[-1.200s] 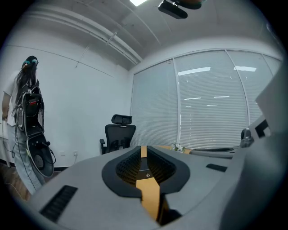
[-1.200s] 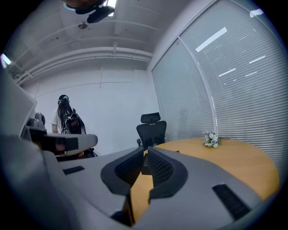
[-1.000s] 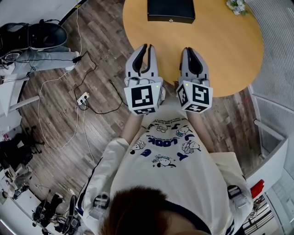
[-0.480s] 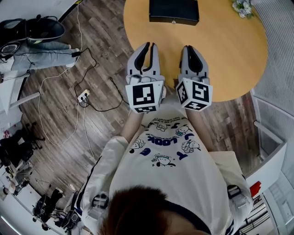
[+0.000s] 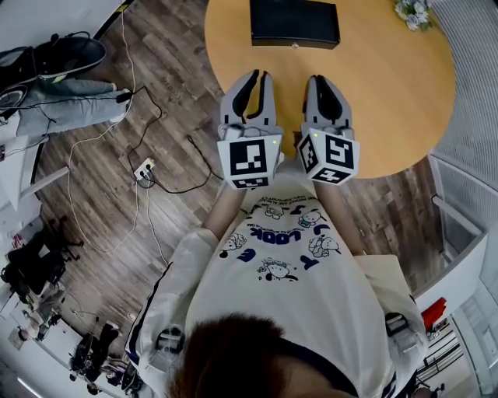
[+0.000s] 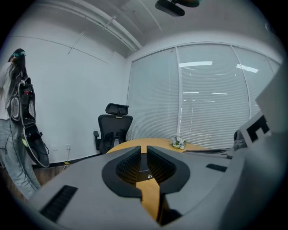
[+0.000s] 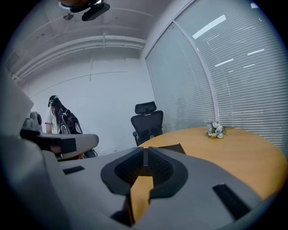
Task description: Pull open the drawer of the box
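The black box lies at the far side of the round wooden table, its drawer front facing me with a small knob; the drawer looks closed. My left gripper and right gripper hover side by side over the table's near edge, well short of the box. Both are shut with nothing between the jaws. In the left gripper view the left gripper frames the box. In the right gripper view the right gripper has the box just past its tips.
A small bunch of flowers sits at the table's far right. A black office chair stands beyond the table. Cables and a power strip lie on the wooden floor at the left. A person with a backpack stands by the wall.
My left gripper has drifted slightly to the right, closer to the right one. Both stay shut and the box has not moved.
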Demonstrator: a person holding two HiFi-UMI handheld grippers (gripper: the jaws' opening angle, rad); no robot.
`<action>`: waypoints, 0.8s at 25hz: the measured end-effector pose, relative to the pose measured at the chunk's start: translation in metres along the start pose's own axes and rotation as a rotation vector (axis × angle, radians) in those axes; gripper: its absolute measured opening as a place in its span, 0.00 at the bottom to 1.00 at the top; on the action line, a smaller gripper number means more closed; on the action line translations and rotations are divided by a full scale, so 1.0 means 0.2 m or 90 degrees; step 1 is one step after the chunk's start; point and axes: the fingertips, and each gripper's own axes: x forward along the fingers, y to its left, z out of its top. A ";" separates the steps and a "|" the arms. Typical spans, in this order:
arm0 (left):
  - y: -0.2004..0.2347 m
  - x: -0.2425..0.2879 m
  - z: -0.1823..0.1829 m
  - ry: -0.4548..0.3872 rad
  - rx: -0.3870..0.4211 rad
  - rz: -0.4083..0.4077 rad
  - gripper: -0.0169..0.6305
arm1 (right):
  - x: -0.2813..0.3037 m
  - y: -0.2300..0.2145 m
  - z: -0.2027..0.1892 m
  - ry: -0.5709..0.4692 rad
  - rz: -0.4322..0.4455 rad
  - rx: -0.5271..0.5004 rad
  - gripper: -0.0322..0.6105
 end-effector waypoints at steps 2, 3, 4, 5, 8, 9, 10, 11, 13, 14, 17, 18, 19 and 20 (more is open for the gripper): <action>0.01 0.04 -0.01 0.007 -0.001 -0.009 0.10 | 0.04 -0.01 -0.01 0.007 -0.008 0.003 0.12; 0.01 0.06 -0.01 0.011 -0.001 -0.014 0.10 | 0.06 -0.01 -0.01 0.010 -0.012 0.004 0.12; 0.01 0.08 -0.01 0.014 -0.001 -0.018 0.10 | 0.08 -0.02 -0.02 0.014 -0.016 0.006 0.12; 0.02 0.10 -0.02 0.017 -0.001 -0.022 0.10 | 0.09 -0.03 -0.02 0.017 -0.018 0.009 0.12; 0.03 0.15 -0.04 0.028 -0.001 -0.033 0.10 | 0.15 -0.04 -0.05 0.028 -0.026 0.023 0.12; 0.03 0.17 -0.05 0.032 0.000 -0.036 0.10 | 0.16 -0.05 -0.06 0.033 -0.029 0.028 0.12; 0.04 0.19 -0.06 0.037 0.000 -0.040 0.10 | 0.18 -0.05 -0.07 0.037 -0.033 0.030 0.12; 0.05 0.20 -0.07 0.041 -0.001 -0.043 0.10 | 0.20 -0.05 -0.08 0.041 -0.037 0.031 0.12; 0.06 0.23 -0.08 0.049 -0.002 -0.049 0.10 | 0.23 -0.06 -0.09 0.048 -0.042 0.031 0.12; 0.06 0.24 -0.09 0.053 -0.003 -0.051 0.10 | 0.24 -0.06 -0.10 0.052 -0.044 0.033 0.12; 0.08 0.28 -0.11 0.065 -0.007 -0.058 0.10 | 0.29 -0.07 -0.13 0.066 -0.047 0.038 0.12; 0.08 0.30 -0.12 0.068 -0.008 -0.060 0.10 | 0.30 -0.08 -0.14 0.071 -0.048 0.038 0.12; 0.08 0.31 -0.13 0.071 -0.008 -0.063 0.10 | 0.32 -0.08 -0.15 0.075 -0.050 0.038 0.12; 0.08 0.33 -0.14 0.075 -0.008 -0.066 0.10 | 0.34 -0.09 -0.16 0.079 -0.052 0.039 0.12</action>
